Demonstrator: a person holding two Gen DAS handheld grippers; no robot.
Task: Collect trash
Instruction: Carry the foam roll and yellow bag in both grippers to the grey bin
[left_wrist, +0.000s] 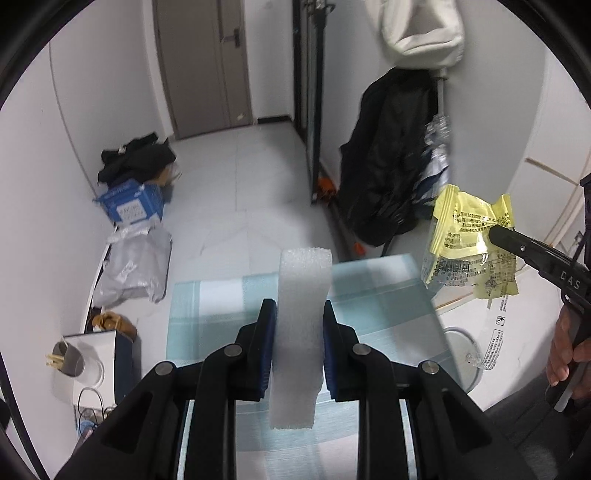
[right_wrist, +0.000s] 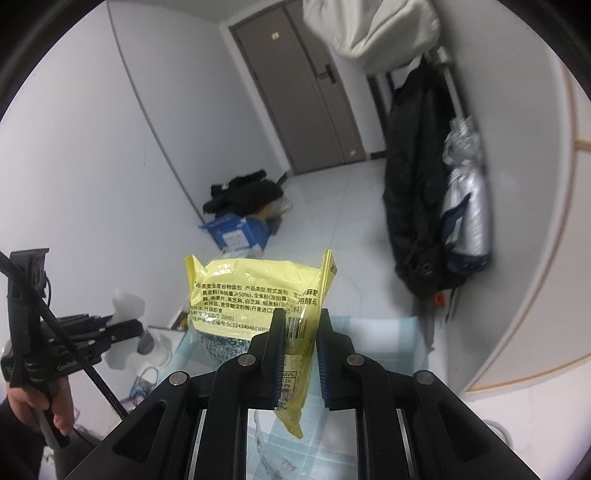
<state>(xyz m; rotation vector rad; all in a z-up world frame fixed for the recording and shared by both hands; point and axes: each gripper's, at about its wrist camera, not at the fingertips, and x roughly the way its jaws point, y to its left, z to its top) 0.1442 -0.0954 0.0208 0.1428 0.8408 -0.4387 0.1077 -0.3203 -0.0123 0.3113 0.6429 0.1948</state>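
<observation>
My left gripper (left_wrist: 300, 317) is shut on a strip of white foam (left_wrist: 303, 295), which stands upright between the blue pads and sticks out past them above the table. My right gripper (right_wrist: 301, 332) is shut on a yellow snack wrapper (right_wrist: 255, 291) with black print; the wrapper's puffed part rises beyond the fingertips. From the left wrist view the same yellow wrapper (left_wrist: 467, 236) hangs at the right, pinched by the right gripper (left_wrist: 496, 233), with a hand (left_wrist: 565, 350) on its handle. The left gripper (right_wrist: 140, 328) with the foam (right_wrist: 127, 306) shows at the left of the right wrist view.
A table with a pale blue checked cloth (left_wrist: 384, 295) lies below both grippers. On the floor are a blue box (left_wrist: 133, 203) under dark clothes, and a grey mailer bag (left_wrist: 135, 266). Dark jackets (left_wrist: 388, 158) hang on a rack at the right. A door (left_wrist: 207, 62) stands at the back.
</observation>
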